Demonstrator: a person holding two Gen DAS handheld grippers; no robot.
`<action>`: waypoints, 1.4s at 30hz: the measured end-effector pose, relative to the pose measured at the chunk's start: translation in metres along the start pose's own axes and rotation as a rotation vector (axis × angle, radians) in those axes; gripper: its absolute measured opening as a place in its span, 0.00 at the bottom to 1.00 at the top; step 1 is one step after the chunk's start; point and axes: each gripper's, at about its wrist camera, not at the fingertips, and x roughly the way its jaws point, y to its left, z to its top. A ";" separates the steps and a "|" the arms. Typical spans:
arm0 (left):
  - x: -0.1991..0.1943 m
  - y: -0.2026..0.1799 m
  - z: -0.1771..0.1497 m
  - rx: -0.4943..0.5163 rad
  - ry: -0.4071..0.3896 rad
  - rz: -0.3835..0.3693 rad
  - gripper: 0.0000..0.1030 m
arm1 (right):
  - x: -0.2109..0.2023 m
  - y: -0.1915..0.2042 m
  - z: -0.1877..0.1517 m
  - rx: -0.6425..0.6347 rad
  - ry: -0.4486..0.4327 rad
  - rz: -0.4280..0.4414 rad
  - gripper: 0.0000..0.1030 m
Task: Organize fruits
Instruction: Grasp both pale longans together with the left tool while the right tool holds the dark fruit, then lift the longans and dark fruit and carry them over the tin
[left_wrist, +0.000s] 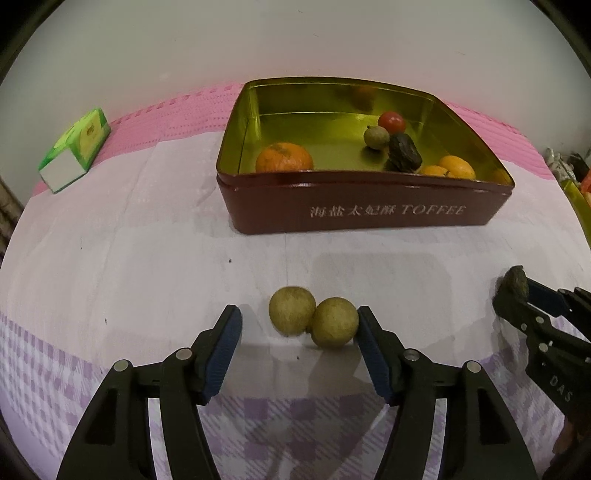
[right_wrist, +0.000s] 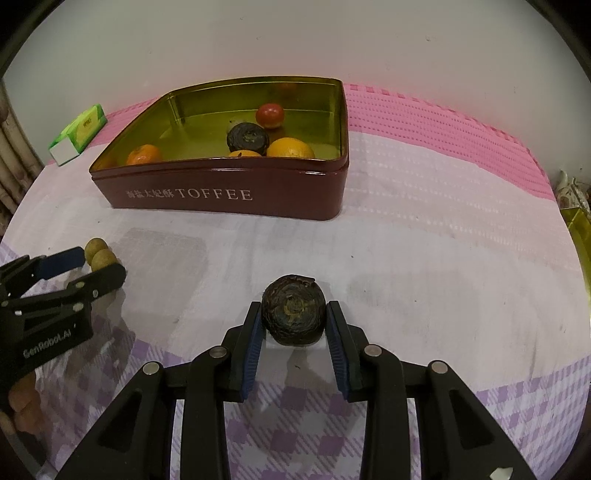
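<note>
Two small green-yellow round fruits (left_wrist: 314, 317) lie touching each other on the cloth, between the fingers of my open left gripper (left_wrist: 299, 332); its right pad touches the nearer one. They also show in the right wrist view (right_wrist: 99, 254). My right gripper (right_wrist: 293, 325) is shut on a dark brown wrinkled fruit (right_wrist: 293, 314), just above the cloth; it also shows in the left wrist view (left_wrist: 513, 286). A dark red TOFFEE tin (left_wrist: 369, 210) with a gold inside stands behind, holding oranges (left_wrist: 283, 158), a red fruit (left_wrist: 391, 122), a green fruit (left_wrist: 376, 137) and a dark fruit (left_wrist: 404, 152).
A green and white carton (left_wrist: 75, 149) lies at the back left on the pink mat. A wall runs behind the table. Another gold container edge (right_wrist: 578, 229) shows at the far right. The cloth is white with a purple checked front part.
</note>
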 end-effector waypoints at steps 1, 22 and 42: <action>0.001 0.000 0.002 0.004 -0.002 0.003 0.62 | 0.000 0.000 0.000 0.001 0.000 -0.001 0.31; 0.006 -0.002 0.010 0.015 -0.028 -0.037 0.47 | 0.001 0.001 0.004 0.003 0.005 -0.008 0.31; -0.004 -0.002 -0.006 0.004 -0.018 -0.022 0.47 | 0.001 0.002 0.006 0.004 0.014 -0.017 0.30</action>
